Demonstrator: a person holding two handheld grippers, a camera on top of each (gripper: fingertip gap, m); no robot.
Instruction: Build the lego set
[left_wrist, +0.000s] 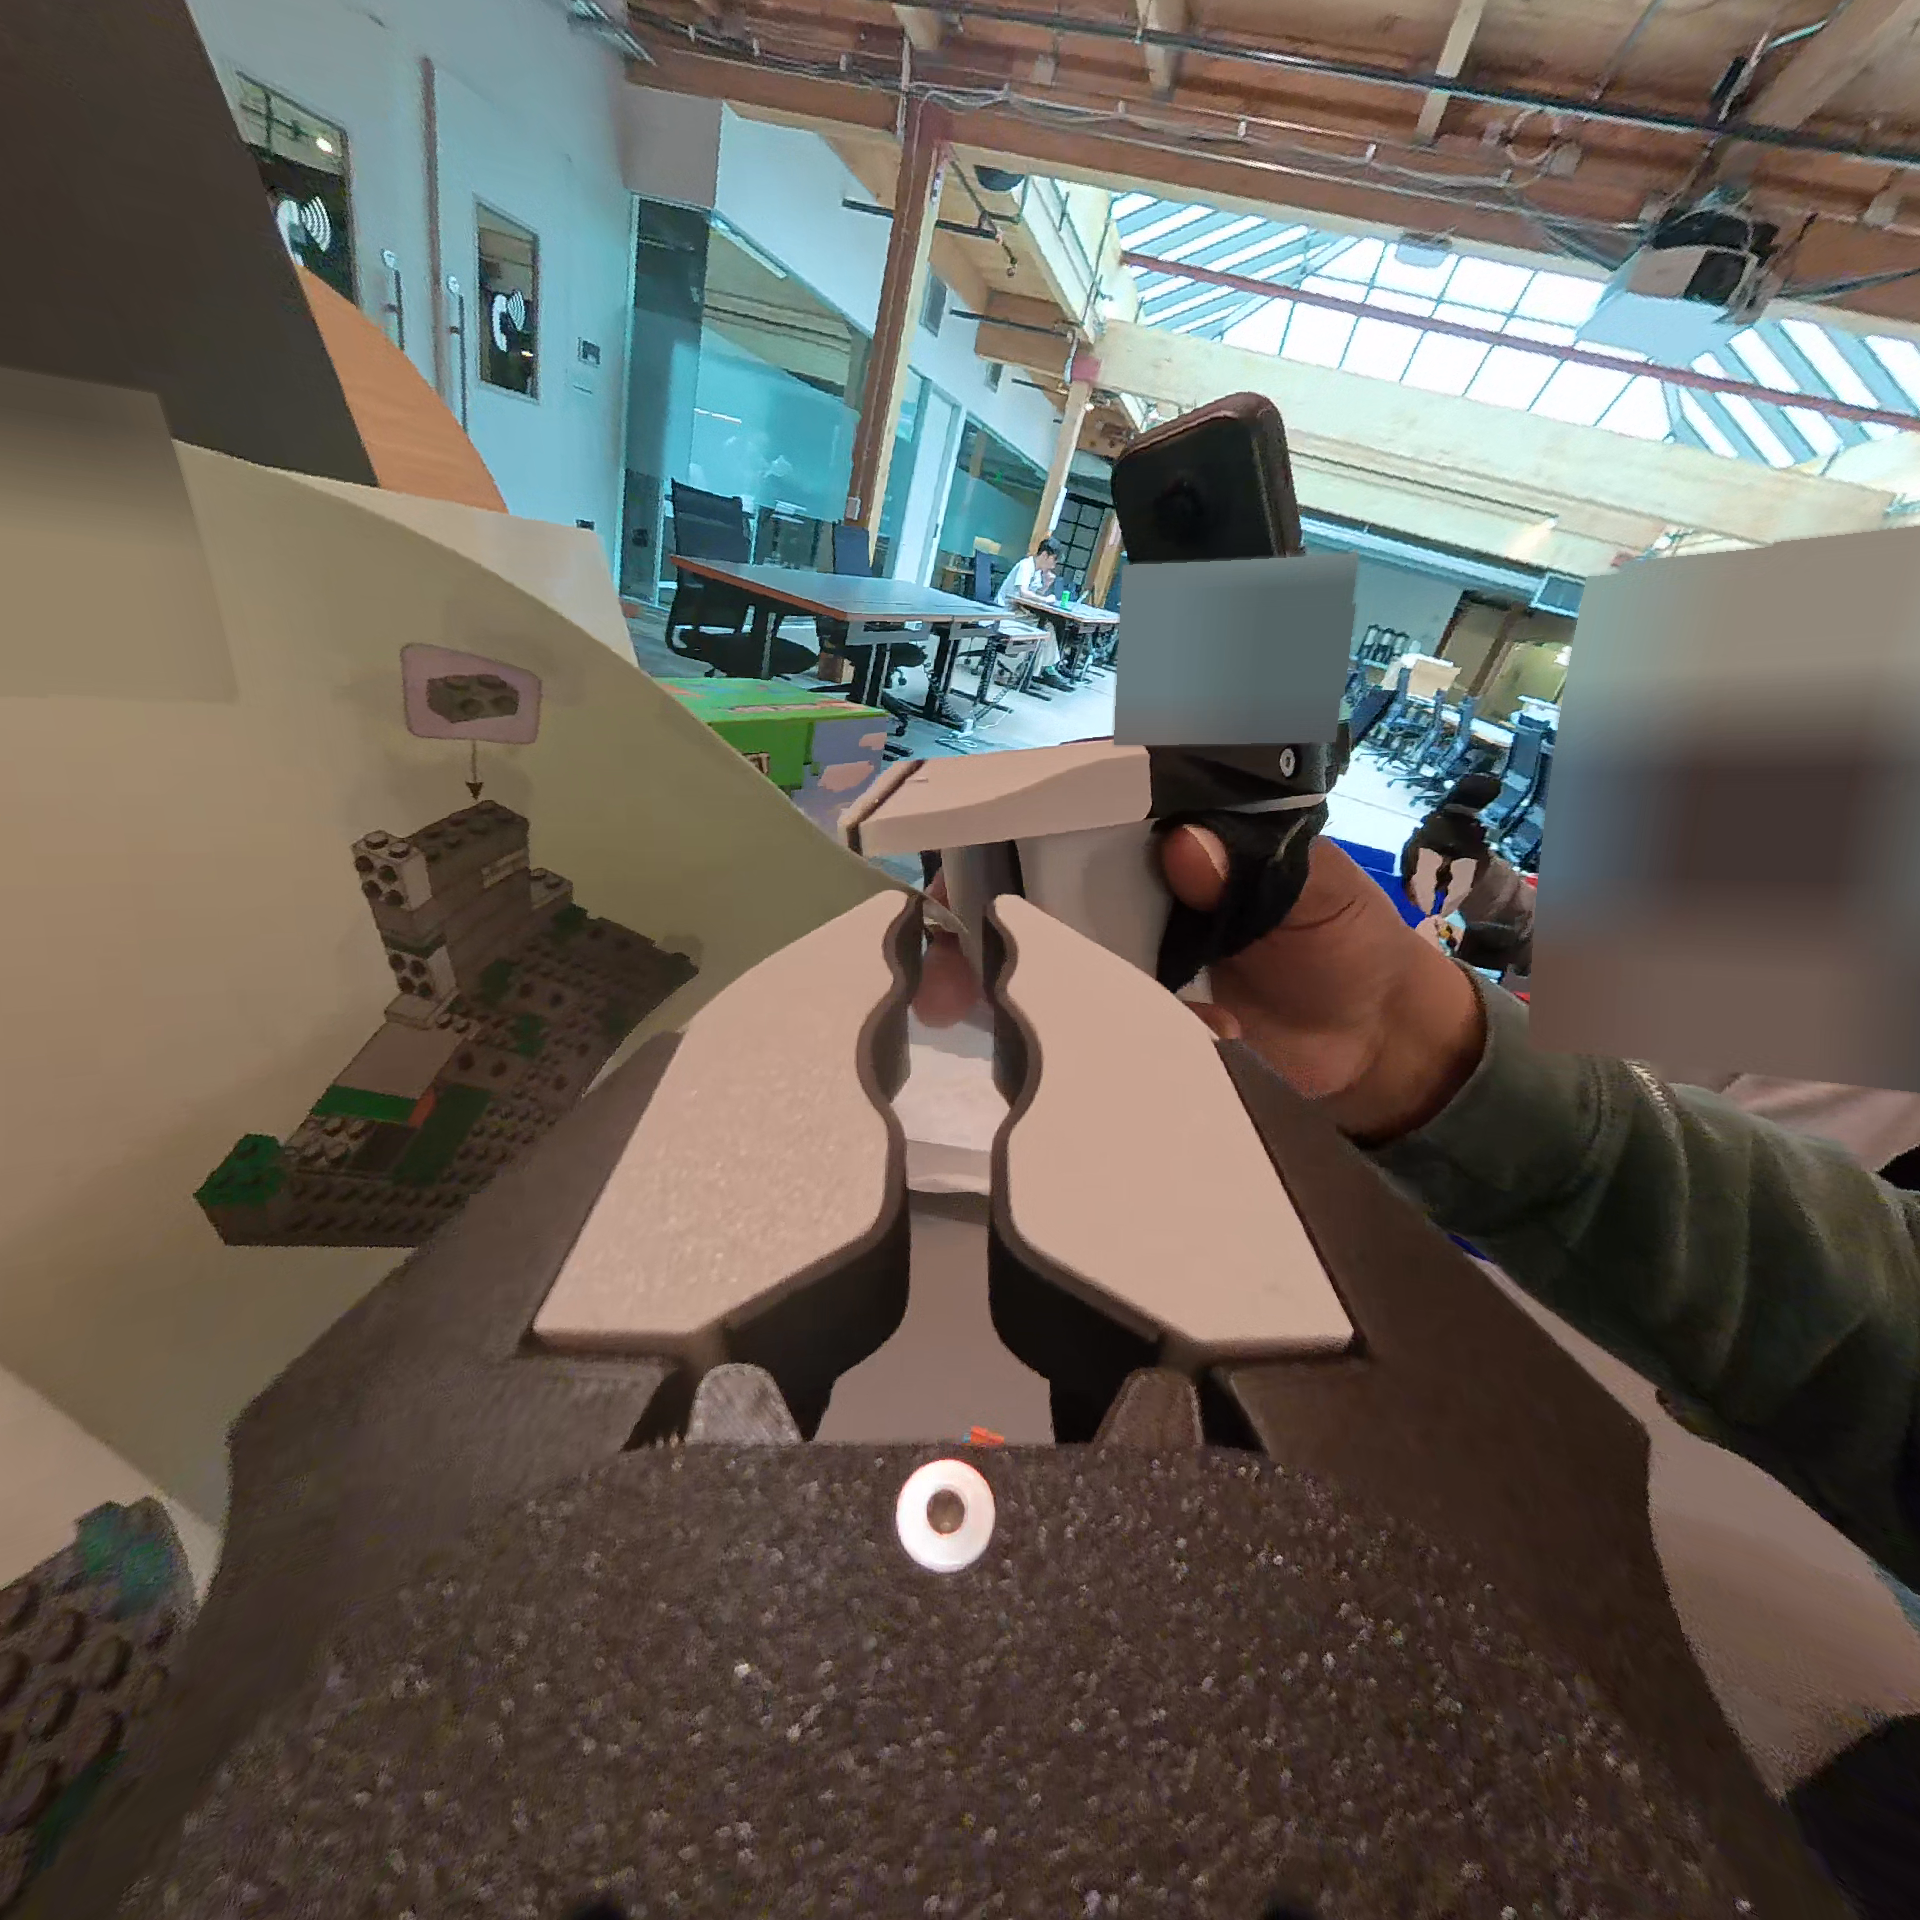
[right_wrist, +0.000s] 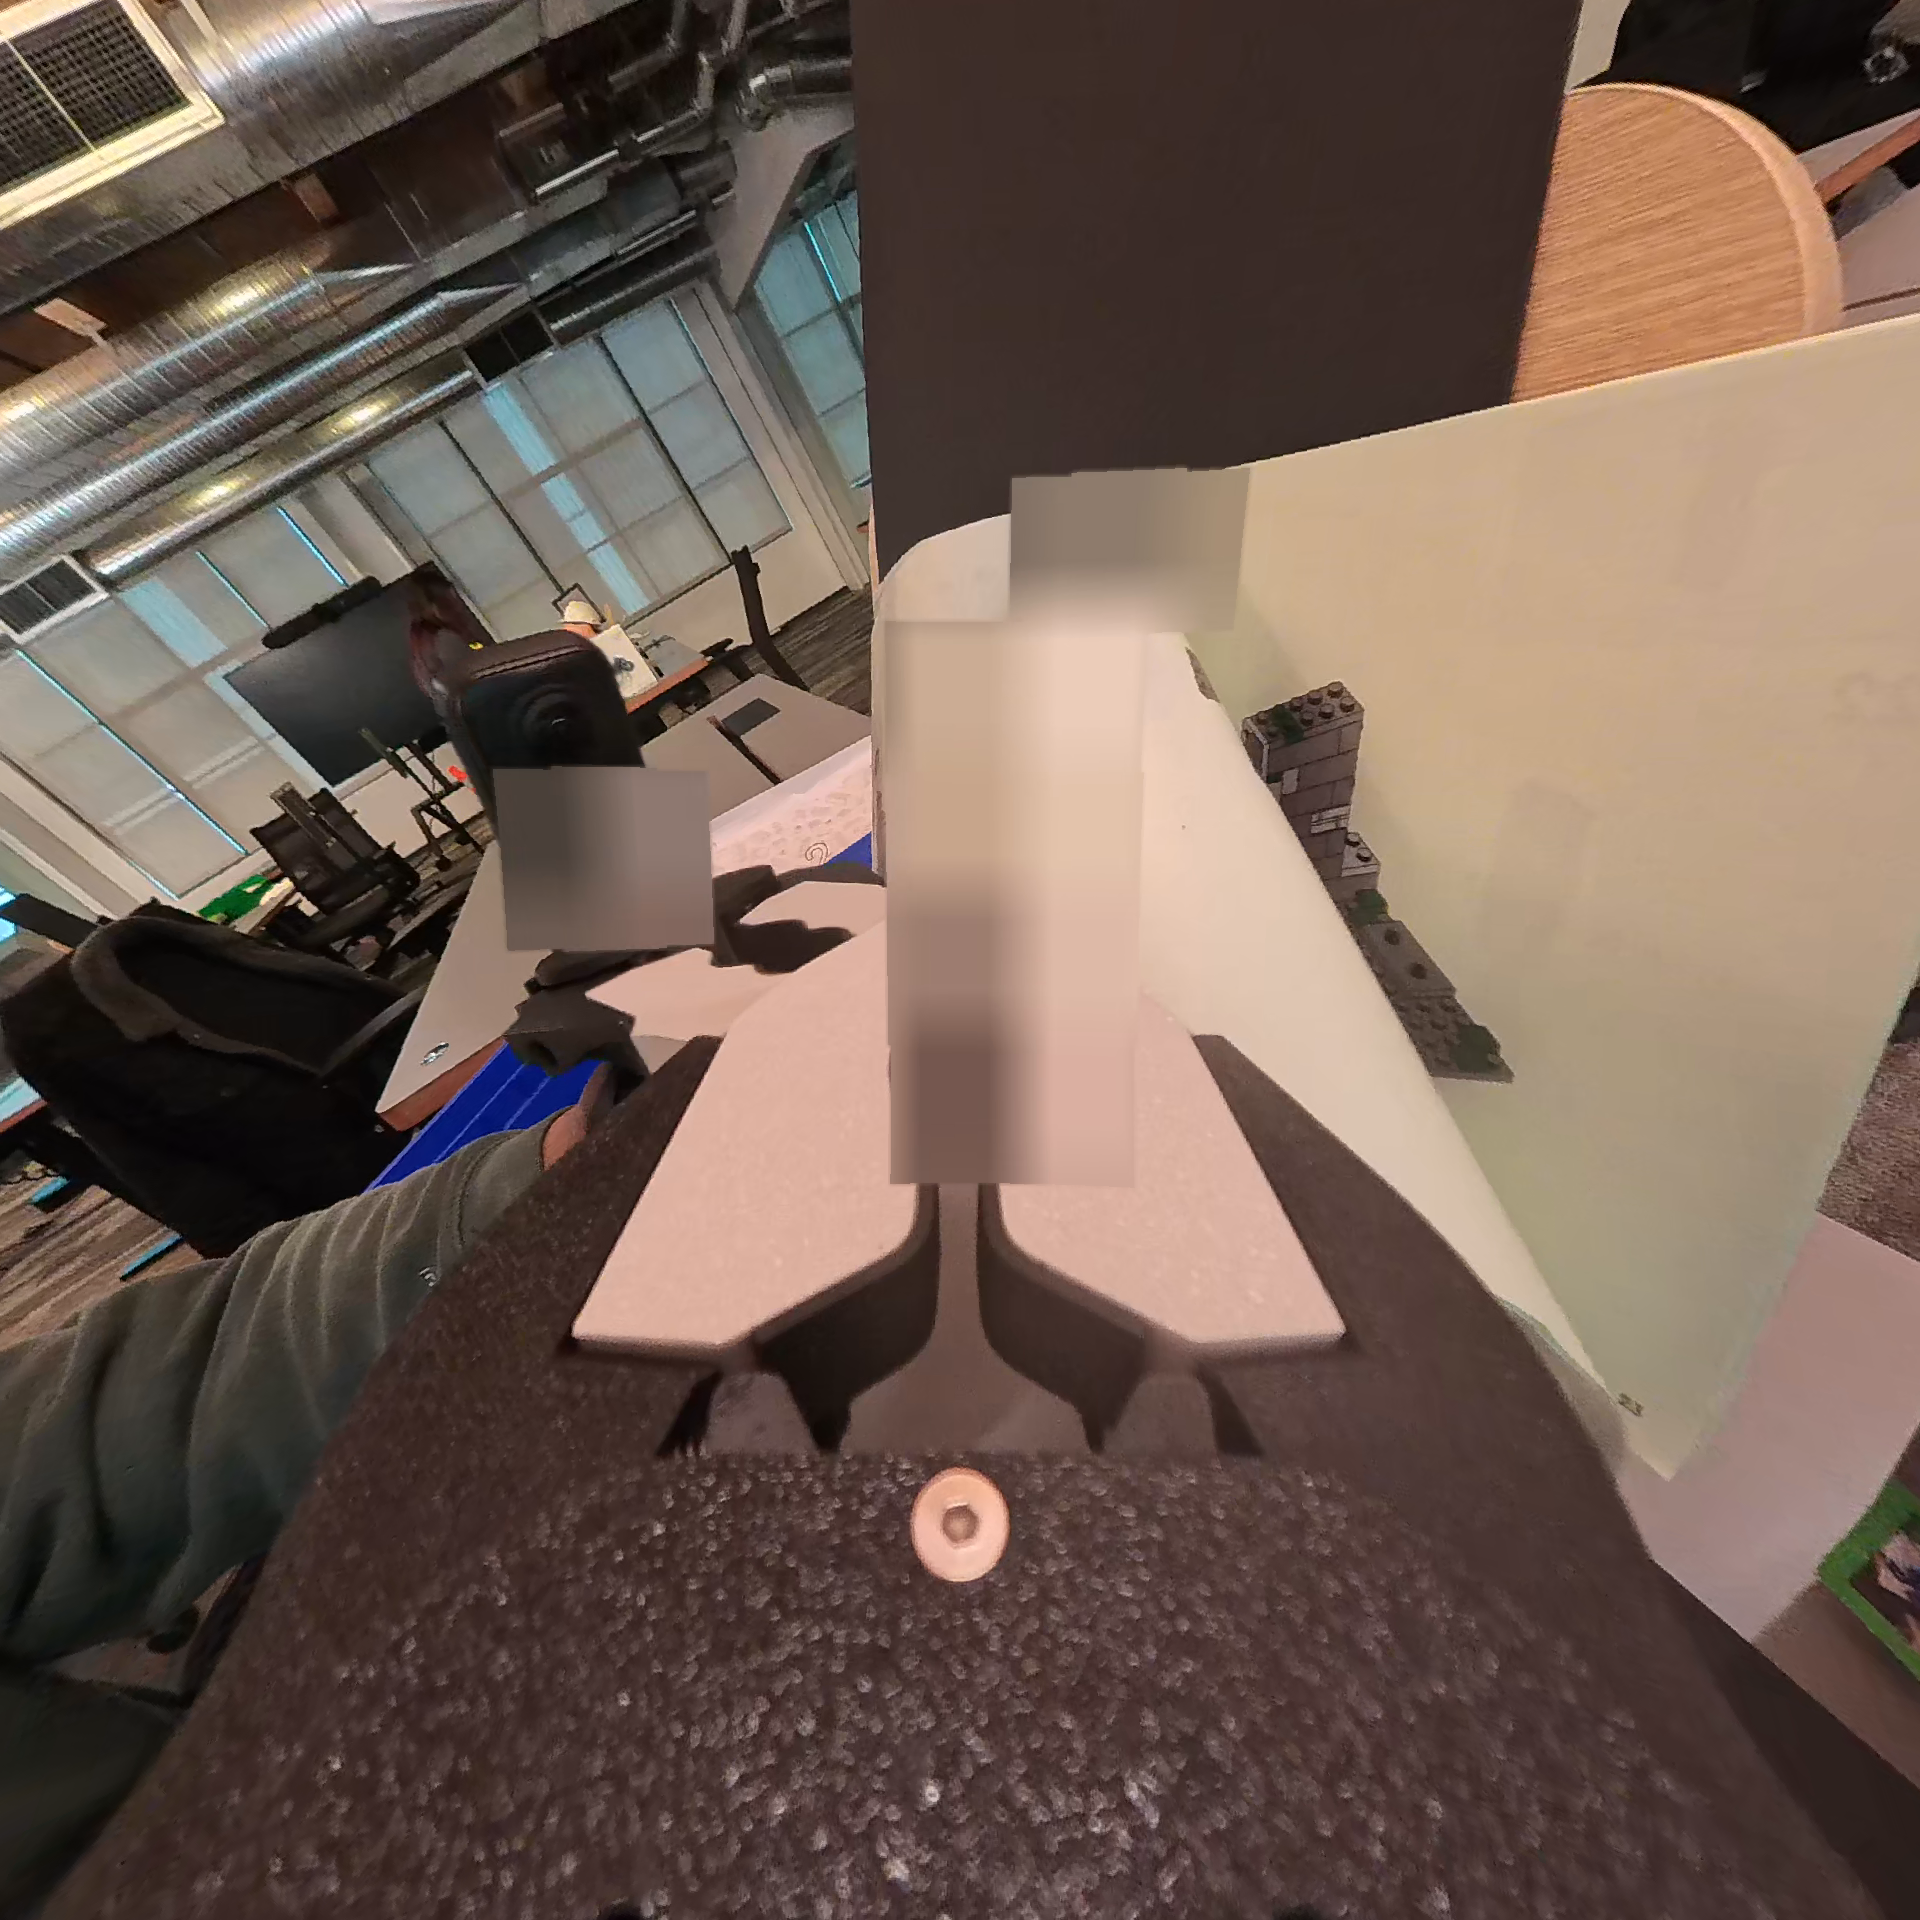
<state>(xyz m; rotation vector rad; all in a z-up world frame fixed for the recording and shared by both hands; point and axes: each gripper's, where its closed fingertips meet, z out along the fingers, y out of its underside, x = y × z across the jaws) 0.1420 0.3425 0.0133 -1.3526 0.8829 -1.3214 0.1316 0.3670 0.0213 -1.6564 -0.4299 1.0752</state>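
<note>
The left tongs (left_wrist: 951, 925), raised off the table and tilted toward the ceiling, stand close together with a narrow gap, and the corner of the instruction booklet (left_wrist: 312, 883) appears to be pinched at their tips, though the wide lens makes contact hard to confirm. The right tongs (right_wrist: 1013, 935) sit nearly closed at the base, but a mosaic patch hides their tips, so whether they hold the page cannot be told. Just beyond the left tongs, the person's right hand (left_wrist: 1320, 966), in a dark fingerless glove and green sleeve, grips the other tool's handle upright, wrist bent inward, its fingers pointing at the same page edge. The booklet curves up between the two tools, showing a printed diagram of a grey and green brick build; the bricks themselves are barely in view. Turning the page cleanly would call for a light grip near the corner and a slow sweep, keeping the paper from creasing. Office desks (left_wrist: 862, 603) and chairs stand far behind.
</note>
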